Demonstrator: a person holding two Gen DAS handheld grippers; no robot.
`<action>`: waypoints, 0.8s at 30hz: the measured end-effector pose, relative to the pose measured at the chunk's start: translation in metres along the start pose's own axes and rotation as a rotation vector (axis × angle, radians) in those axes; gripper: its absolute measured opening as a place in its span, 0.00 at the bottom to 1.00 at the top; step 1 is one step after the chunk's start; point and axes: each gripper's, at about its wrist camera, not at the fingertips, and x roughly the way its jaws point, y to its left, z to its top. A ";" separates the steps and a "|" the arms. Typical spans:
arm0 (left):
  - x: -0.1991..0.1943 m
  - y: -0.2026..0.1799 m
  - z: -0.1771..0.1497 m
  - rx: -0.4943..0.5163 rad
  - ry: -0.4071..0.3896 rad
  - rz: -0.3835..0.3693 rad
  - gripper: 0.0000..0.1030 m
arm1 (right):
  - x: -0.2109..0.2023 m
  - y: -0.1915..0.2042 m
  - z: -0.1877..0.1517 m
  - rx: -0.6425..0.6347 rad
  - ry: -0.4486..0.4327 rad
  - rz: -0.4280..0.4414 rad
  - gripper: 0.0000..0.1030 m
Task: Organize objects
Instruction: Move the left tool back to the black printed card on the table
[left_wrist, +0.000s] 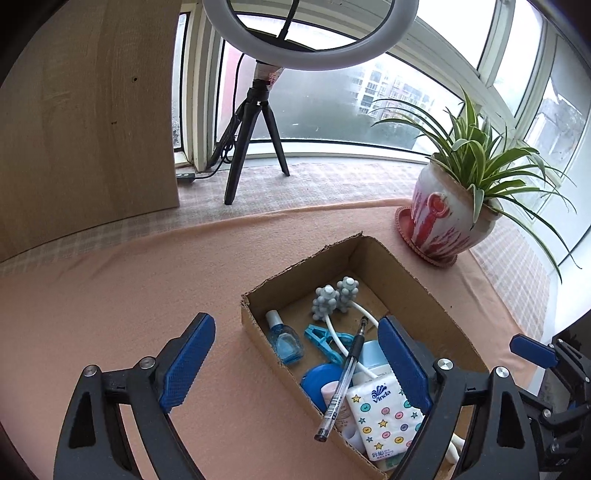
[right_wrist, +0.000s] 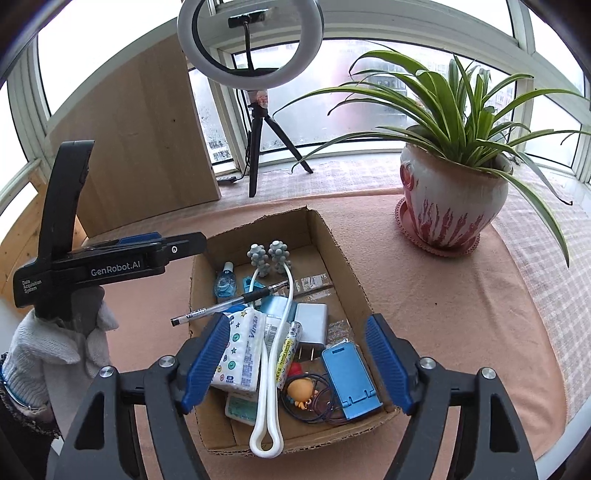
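**Both grippers free above the filled box**

The cardboard box (right_wrist: 334, 240) sits on the pink cloth (right_wrist: 424, 295), packed with small items; the pen (right_wrist: 229, 303) lies across its left wall, tip overhanging. The left gripper (left_wrist: 295, 363) and right gripper (right_wrist: 295, 363) both gape wide, holding nothing. A sensible next move is nudging the pen fully inside, approaching along its length without tipping the tissue pack (right_wrist: 242, 350).
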 end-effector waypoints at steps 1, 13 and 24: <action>-0.003 0.002 -0.002 -0.001 -0.002 0.004 0.89 | 0.000 0.001 0.000 0.004 0.003 0.001 0.70; -0.054 0.025 -0.035 -0.027 -0.007 0.050 0.89 | -0.005 0.024 -0.005 0.012 0.024 0.038 0.70; -0.103 0.046 -0.073 -0.059 -0.003 0.099 0.89 | -0.018 0.052 -0.020 -0.009 0.031 0.077 0.71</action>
